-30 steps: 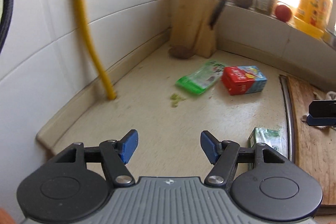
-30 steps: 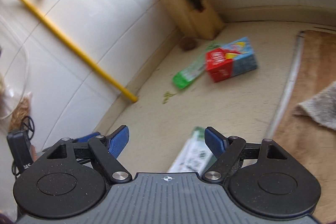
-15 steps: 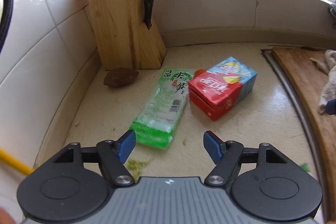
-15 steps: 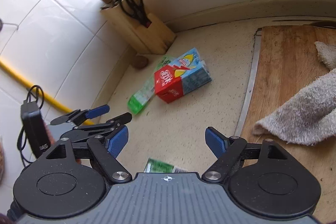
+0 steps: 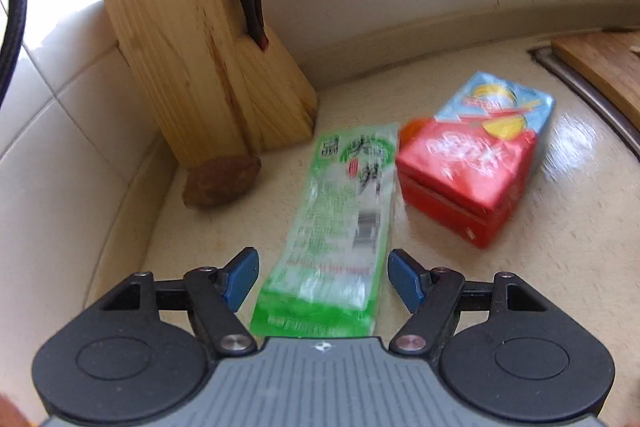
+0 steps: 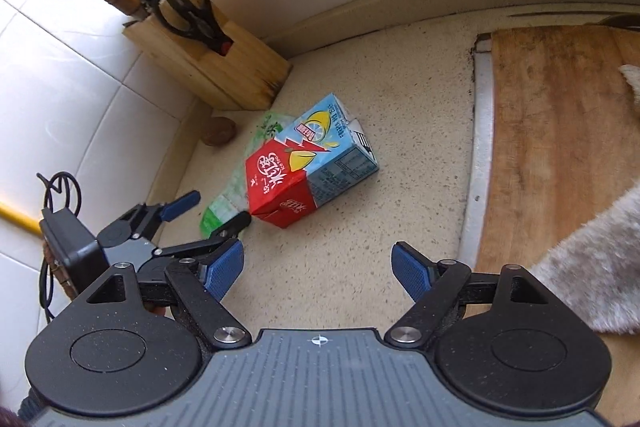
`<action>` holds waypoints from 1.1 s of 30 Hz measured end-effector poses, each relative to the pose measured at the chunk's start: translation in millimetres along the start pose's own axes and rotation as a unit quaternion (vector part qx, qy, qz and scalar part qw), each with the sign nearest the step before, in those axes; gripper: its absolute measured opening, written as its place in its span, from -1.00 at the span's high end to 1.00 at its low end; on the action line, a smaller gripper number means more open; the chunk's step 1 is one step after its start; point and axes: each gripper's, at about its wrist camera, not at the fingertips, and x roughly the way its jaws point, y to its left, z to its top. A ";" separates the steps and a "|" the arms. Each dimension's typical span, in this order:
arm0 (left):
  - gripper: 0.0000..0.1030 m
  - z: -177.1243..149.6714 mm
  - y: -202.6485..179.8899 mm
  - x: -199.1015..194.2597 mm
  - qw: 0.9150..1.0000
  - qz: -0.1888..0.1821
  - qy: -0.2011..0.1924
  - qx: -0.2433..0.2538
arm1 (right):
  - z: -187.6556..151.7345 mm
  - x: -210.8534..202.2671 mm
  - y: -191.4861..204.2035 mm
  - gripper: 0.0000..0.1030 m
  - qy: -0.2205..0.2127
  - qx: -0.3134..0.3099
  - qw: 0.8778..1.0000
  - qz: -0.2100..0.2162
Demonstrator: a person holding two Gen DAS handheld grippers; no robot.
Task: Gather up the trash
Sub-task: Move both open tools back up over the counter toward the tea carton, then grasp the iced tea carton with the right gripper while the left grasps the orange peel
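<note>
Trash lies in the back corner of the speckled desk (image 6: 400, 75): a green plastic packet (image 5: 340, 227) stretched lengthwise, and a red and blue drink carton (image 5: 476, 155) on its side, touching the packet's right edge near its far end. In the left wrist view the left tongs (image 5: 322, 277) stand wide open with the near end of the green packet between the two blue pads, which do not press on it; the picture is blurred, so I cannot tell whether the left pad touches the wrapper. From the right wrist view the left tongs (image 6: 218, 213) show low at the left, one finger over the packet's near green end (image 6: 218, 215) just beside the carton (image 6: 308, 167). The right tongs (image 6: 318, 271) are also spread wide and hold nothing, with bare desk between their pads, short of the carton. A wooden knife block (image 5: 208, 67) with black scissors (image 6: 188, 11) stands against the tiled wall, and a small brown lump (image 5: 222, 181) lies at its foot, left of the packet. To the right a wooden cutting board (image 6: 552, 131) carries a grey cloth (image 6: 600, 267).
</note>
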 end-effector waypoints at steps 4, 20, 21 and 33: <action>-0.33 6.5 0.3 12.4 0.999 0.036 -0.008 0.016 | 6.1 13.4 1.1 -0.67 0.009 -0.002 1.000 0.008; -0.33 5.2 -18.4 29.5 0.971 0.108 -0.062 0.202 | 22.2 40.1 -7.9 -0.70 0.028 0.008 0.999 0.029; -0.33 6.2 -20.0 30.8 0.968 0.106 -0.066 0.219 | 22.9 40.8 -9.2 -0.70 0.027 0.009 0.999 0.029; -0.39 21.1 2.3 37.3 0.989 0.049 -0.050 0.134 | 53.1 68.8 -6.2 -0.80 0.009 0.005 0.999 0.040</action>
